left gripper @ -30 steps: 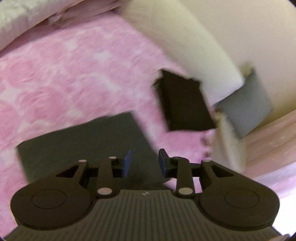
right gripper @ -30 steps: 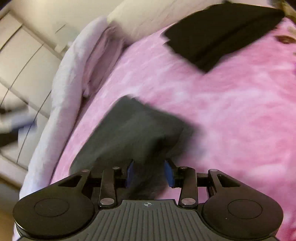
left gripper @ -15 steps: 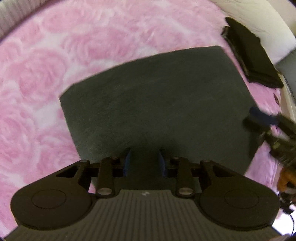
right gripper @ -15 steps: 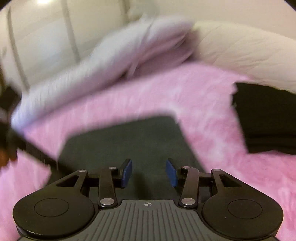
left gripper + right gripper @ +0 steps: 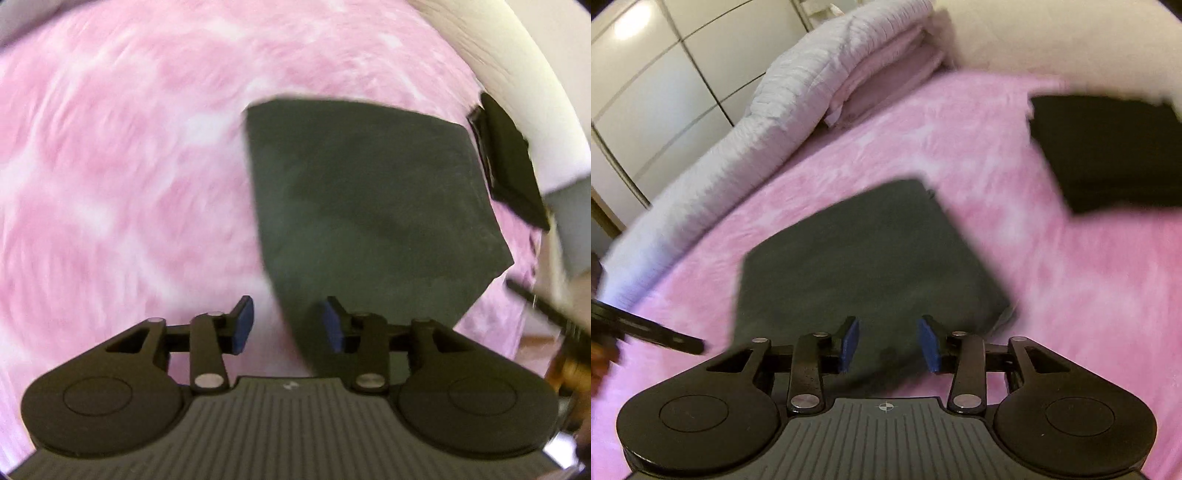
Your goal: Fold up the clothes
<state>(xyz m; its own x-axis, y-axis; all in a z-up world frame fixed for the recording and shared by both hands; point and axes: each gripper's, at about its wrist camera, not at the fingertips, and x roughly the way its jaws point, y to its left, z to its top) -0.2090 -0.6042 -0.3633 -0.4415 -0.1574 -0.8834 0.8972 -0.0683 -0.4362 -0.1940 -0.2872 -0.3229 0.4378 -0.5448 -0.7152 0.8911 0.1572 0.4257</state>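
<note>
The folded dark grey garment (image 5: 864, 258) lies flat on the pink blanket (image 5: 1052, 295) of the bed, and it is the landmark here. The left gripper (image 5: 287, 325) hangs over the near left edge of this garment; its jaws have just been opening, they stand released, and the edge of the cloth lies below the gap, without a pad pressing on it. The right gripper (image 5: 891, 341) hangs over the near side of the same garment; its jaws also have just been opening and are released, with only the flat cloth under them. Beyond the grey garment, to its far right, a folded black garment (image 5: 1108, 151) lies near the cream headboard (image 5: 1052, 44). To its far left a stack of folded pale bedding (image 5: 857, 70) rests on the blanket.
</note>
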